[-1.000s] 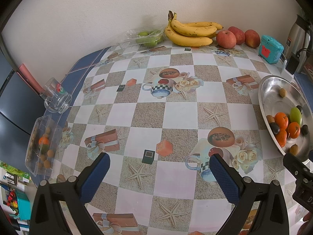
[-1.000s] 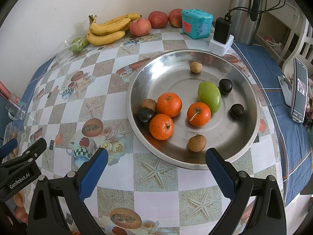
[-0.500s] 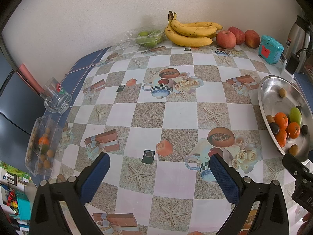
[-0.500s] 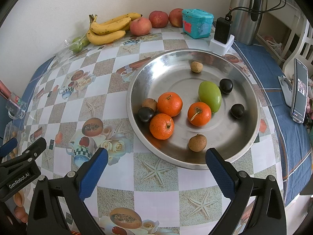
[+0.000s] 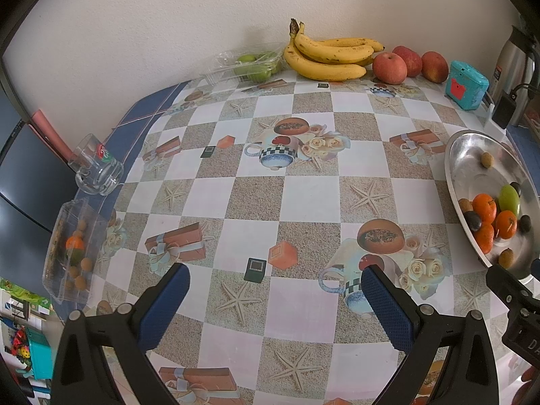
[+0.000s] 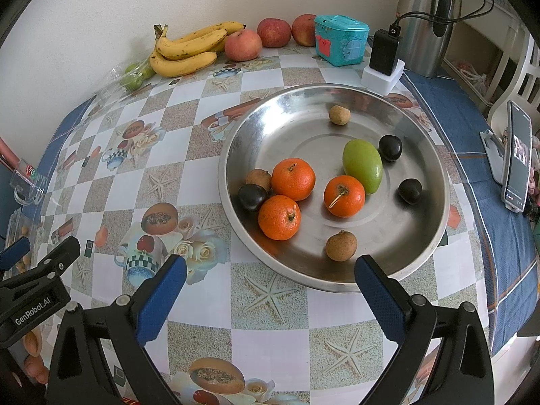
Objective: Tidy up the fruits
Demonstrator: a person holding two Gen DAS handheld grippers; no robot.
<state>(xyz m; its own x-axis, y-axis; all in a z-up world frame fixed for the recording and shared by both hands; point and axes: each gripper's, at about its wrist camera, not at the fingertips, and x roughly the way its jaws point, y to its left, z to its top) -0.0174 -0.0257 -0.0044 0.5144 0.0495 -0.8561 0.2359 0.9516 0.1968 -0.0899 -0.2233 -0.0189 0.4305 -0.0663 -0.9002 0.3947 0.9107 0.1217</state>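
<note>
A round steel tray (image 6: 425,243) holds three oranges (image 6: 293,179), a green fruit (image 6: 362,165), three dark plums (image 6: 390,147) and three small brown fruits (image 6: 341,245). My right gripper (image 6: 268,292) hovers open just in front of its near rim, empty. In the left wrist view the same tray (image 5: 454,165) sits at the right edge. My left gripper (image 5: 271,298) stands open and empty above the patterned tablecloth. At the table's left edge lies a clear plastic box (image 5: 69,249) with small fruits inside.
Against the back wall lie bananas (image 5: 329,55), three red apples (image 5: 389,67) and a clear pack of green fruits (image 5: 256,65). A teal box (image 6: 341,44), a black charger (image 6: 384,52), a steel kettle (image 6: 427,20) and a phone (image 6: 518,158) stand to the right. A glass mug (image 5: 96,167) lies left.
</note>
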